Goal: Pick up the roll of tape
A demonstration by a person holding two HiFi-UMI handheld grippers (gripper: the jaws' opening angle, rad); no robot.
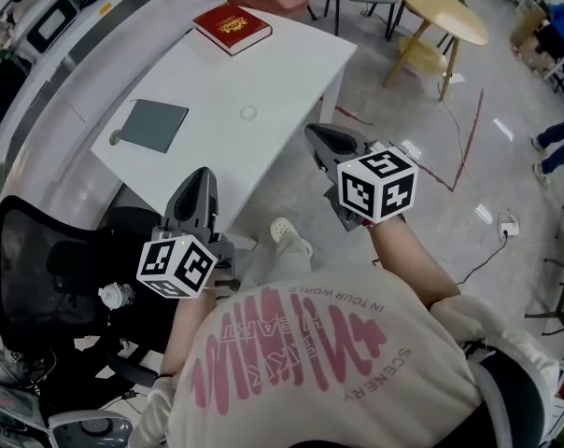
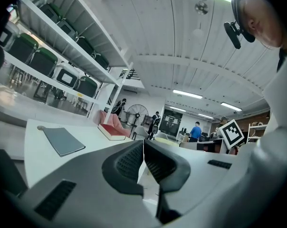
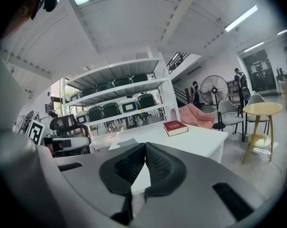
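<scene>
Both closed (empty), left gripper point(image 1: 205, 179), right gripper point(image 1: 320, 137), tape point(image 1: 248, 113) on table point(image 1: 282, 63)

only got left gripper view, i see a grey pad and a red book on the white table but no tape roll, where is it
Observer: The head view shows a small clear ring of tape lying flat on the white rectangular table, right of the flat grey pad.
Operator: right hand-held gripper carrying anything
Observer: No, the right gripper view shows the right hand-held gripper with its jaws shut on nothing.
Operator: anything close to the tape
Observer: No, the red hardcover book lies at the table's far end, well apart from it.
</scene>
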